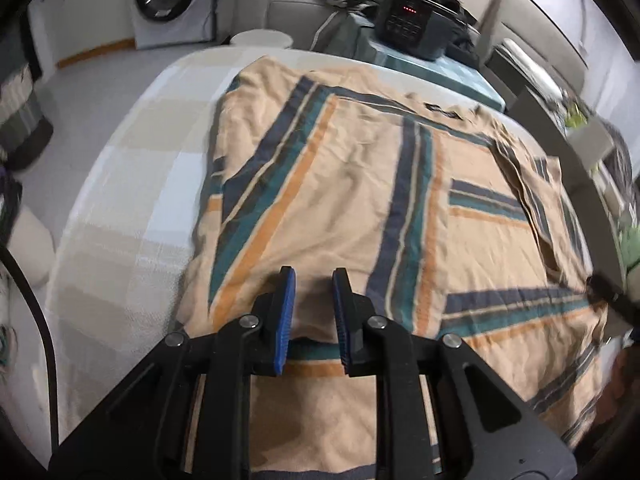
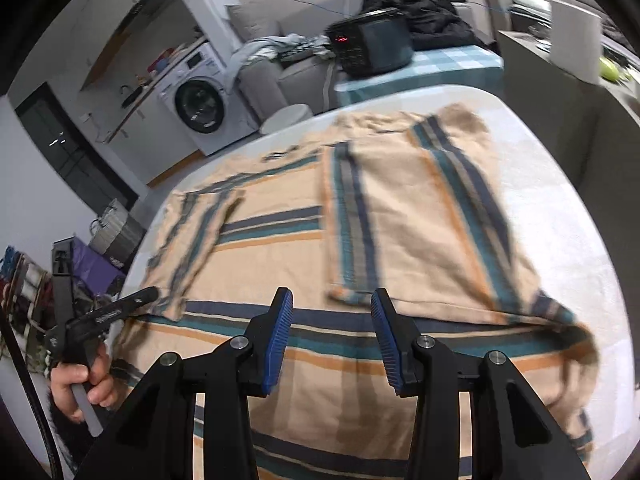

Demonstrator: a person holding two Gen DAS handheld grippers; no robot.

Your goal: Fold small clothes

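Washing machine (image 2: 200, 106) by far wall; right of it grey sofa (image 2: 280, 76), then black cooker (image 2: 372, 46).

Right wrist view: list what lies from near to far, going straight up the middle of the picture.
Right gripper → striped beige shirt spread flat → white tablecloth at the far edge → checked teal cloth → black appliance with red lights → dark clothes pile.
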